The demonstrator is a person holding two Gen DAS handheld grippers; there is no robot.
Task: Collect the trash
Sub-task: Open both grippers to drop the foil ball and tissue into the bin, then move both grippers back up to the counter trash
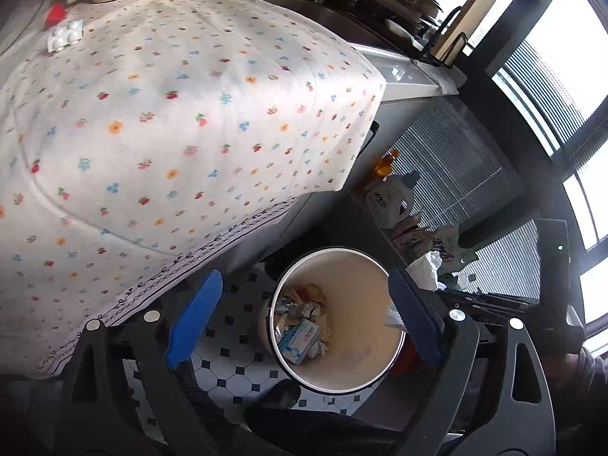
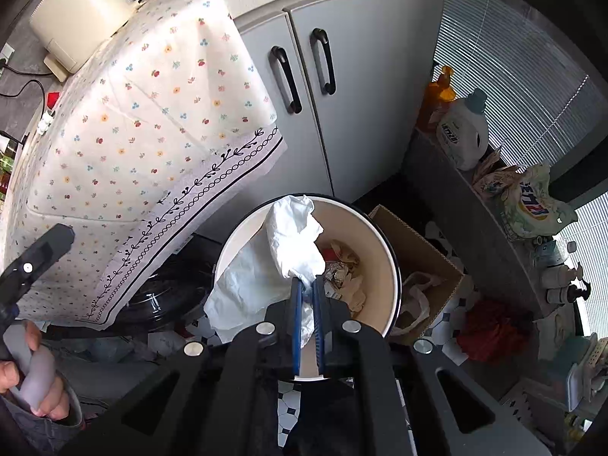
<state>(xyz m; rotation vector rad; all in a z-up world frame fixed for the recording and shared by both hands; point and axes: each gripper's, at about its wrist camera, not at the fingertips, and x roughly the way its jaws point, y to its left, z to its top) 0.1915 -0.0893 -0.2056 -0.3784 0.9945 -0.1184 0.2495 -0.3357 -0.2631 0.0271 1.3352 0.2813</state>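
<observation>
A round cream trash bin (image 1: 353, 266) with a dark rim stands on the tiled floor below the table; it holds foil, a small blue-white box (image 1: 300, 340) and paper scraps. My left gripper (image 1: 304, 304) is open and empty above the bin. My right gripper (image 2: 307, 285) is shut on a crumpled white tissue (image 2: 292, 243), held over the bin (image 2: 380, 243). The tissue also shows at the right in the left wrist view (image 1: 427, 266). A white pill blister pack (image 1: 66, 34) and a red scrap (image 1: 55, 13) lie on the flowered tablecloth (image 1: 171, 114).
Grey cupboard doors (image 2: 342, 95) stand behind the bin. A cardboard box (image 2: 421, 262) with a plastic bag sits right of it. Detergent bottles (image 2: 463, 129) and bags line a ledge by the blinds. A cream appliance (image 2: 79, 15) stands on the table.
</observation>
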